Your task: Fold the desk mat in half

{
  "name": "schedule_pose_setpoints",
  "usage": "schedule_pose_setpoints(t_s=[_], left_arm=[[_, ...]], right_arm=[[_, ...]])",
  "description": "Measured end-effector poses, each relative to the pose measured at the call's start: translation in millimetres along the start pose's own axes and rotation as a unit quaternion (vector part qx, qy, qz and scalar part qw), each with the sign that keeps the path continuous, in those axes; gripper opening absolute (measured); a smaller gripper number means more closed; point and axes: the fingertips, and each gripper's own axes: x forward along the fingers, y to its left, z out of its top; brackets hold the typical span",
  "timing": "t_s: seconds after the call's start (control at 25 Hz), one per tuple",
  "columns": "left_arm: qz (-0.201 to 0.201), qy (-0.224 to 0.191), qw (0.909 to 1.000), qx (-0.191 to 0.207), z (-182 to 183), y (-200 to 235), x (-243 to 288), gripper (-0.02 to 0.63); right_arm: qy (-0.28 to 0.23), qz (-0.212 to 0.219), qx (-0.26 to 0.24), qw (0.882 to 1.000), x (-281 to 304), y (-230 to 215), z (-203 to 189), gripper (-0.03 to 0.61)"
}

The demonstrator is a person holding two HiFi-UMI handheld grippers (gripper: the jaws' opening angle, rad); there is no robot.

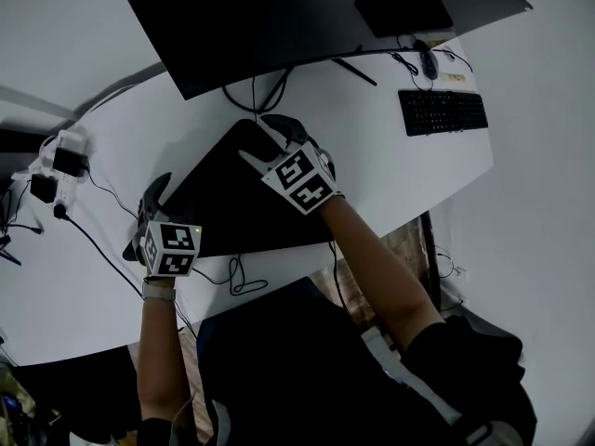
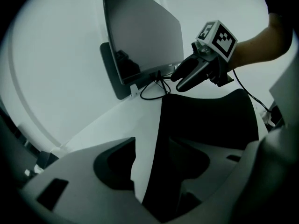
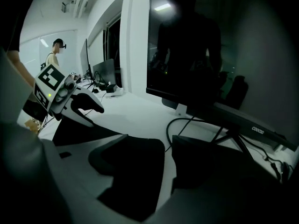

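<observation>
The black desk mat (image 1: 237, 203) lies flat on the white desk (image 1: 121, 137), in front of the monitor. My left gripper (image 1: 149, 214) hovers over the mat's near left corner, open, with nothing between its fingers. In the left gripper view the mat (image 2: 205, 120) runs under the left gripper (image 2: 159, 157), its edge showing between the spread jaws. My right gripper (image 1: 270, 142) hangs open over the mat's far corner. In the right gripper view a rounded mat corner (image 3: 135, 171) sits below the right gripper (image 3: 166, 148), apart from the pads. Each gripper sees the other: right gripper (image 2: 182, 80), left gripper (image 3: 86, 106).
A large dark monitor (image 1: 307, 17) stands at the back of the desk, cables (image 1: 237, 277) trailing under it and off the front edge. A keyboard (image 1: 442, 111) and mouse (image 1: 427, 60) lie at the right. Power adapters (image 1: 56, 170) sit at the left. A person (image 3: 56, 55) stands far off.
</observation>
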Motion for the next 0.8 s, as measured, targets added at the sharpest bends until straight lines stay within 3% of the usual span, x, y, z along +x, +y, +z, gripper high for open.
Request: schedule_pose_setpoints(t_s=[0.48,0.8], left_arm=[[-0.057,-0.093,0.9940,-0.005,52,-19,-43,0.154],[-0.083,-0.165,0.9827,-0.008,83,-33,-84,0.037]], right_arm=[[-0.025,-0.038,0.054,0.997,-68,25,4,0.272],[-0.065,-0.083,0.065,0.992,-124,46,21,0.147]])
